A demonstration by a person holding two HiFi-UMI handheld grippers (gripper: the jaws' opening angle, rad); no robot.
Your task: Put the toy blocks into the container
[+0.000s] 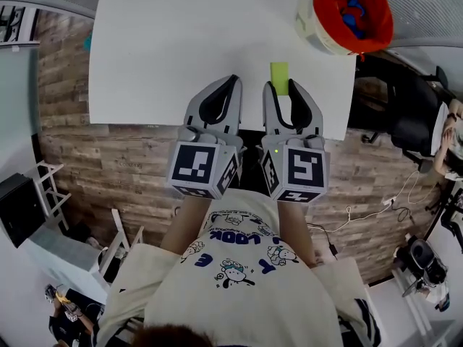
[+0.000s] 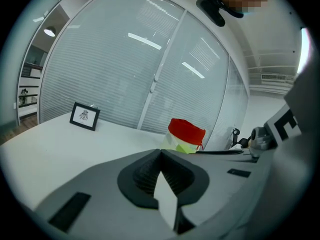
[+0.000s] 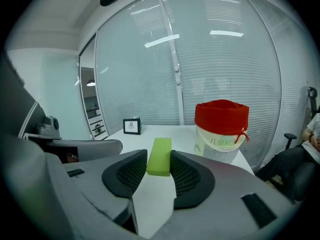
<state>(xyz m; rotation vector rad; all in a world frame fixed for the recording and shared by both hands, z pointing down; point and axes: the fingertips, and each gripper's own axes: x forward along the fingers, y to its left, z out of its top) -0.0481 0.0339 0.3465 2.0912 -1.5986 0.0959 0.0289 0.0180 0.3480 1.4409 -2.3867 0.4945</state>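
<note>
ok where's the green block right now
The green block is clamped in the right gripper over the table's near edge, right of centre in the head view, short of the red-lined bucket.

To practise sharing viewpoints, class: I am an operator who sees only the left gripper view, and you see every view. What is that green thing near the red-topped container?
Observer: It is a green block, clamped in the right gripper, as the right gripper view shows.
Operator: Is the container empty?
Observer: No. The head view looks down into the container and shows blue pieces inside.
Operator: Where does it stand?
Observer: At the far right corner of the white table, ahead and to the right of the held block.
</note>
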